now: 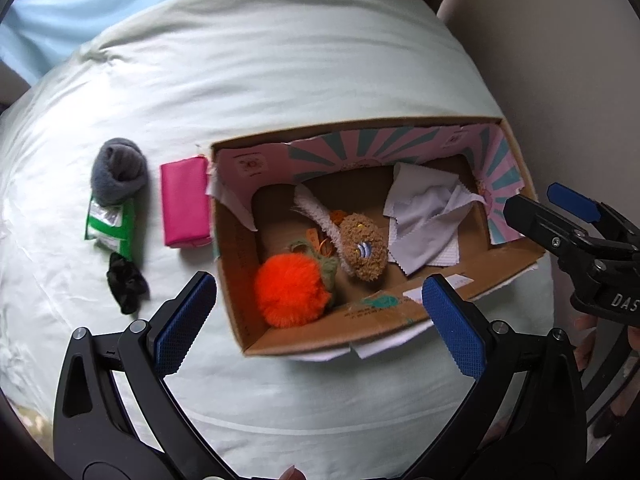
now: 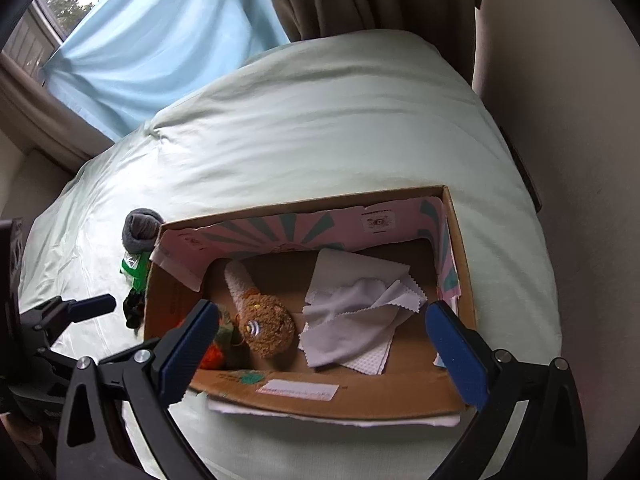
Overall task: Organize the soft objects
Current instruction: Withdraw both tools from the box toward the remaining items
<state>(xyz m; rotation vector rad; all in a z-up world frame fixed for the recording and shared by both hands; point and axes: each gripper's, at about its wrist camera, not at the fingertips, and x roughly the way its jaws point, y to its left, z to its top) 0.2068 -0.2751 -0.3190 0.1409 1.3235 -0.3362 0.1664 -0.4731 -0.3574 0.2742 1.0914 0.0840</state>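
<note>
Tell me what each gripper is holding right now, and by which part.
Nothing is held. The left gripper and right gripper are both open and empty above the box.

White letters "DAS" show on the black body of the right gripper (image 1: 570, 210) (cut off at the frame edge); the cardboard box (image 2: 400, 398) carries a label, its print too small to read.
</note>
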